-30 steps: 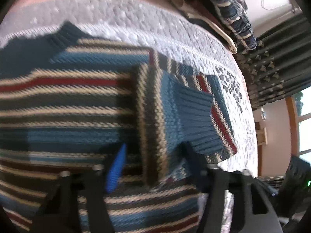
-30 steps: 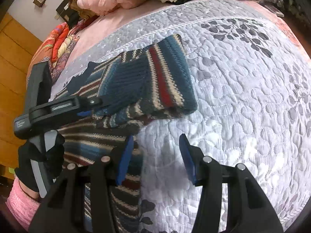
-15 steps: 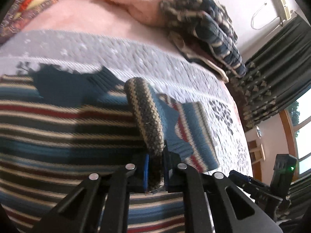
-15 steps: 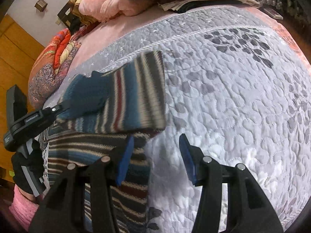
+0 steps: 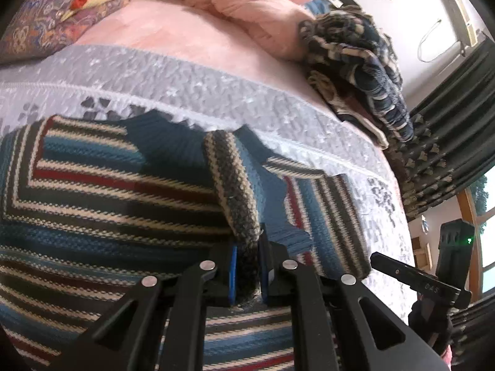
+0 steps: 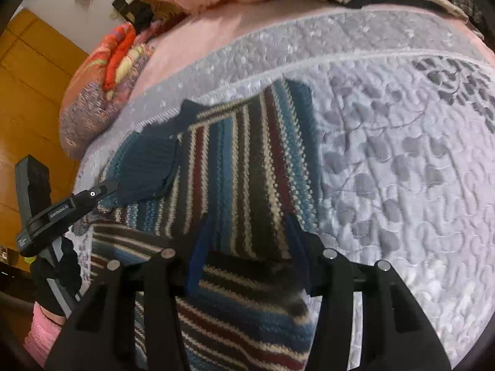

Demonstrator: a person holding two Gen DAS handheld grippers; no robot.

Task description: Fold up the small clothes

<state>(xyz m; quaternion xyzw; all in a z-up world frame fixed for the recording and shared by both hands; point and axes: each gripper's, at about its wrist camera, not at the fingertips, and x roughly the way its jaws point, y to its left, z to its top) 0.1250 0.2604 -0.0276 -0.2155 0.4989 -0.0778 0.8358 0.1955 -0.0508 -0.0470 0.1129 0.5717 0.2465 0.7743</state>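
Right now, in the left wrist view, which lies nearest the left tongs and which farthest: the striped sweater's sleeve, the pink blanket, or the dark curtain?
1. The striped sleeve is nearest, pinched in the left tongs at centre.
2. The pink blanket is next, bunched at the far end of the bed, upper centre.
3. The dark curtain is farthest, beyond the bed on the right.

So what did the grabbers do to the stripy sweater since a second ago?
The left gripper closed on the sleeve and pulled it across the stripy sweater. The right gripper moved in over the sweater. It stayed open, and the sweater stayed on the quilt.
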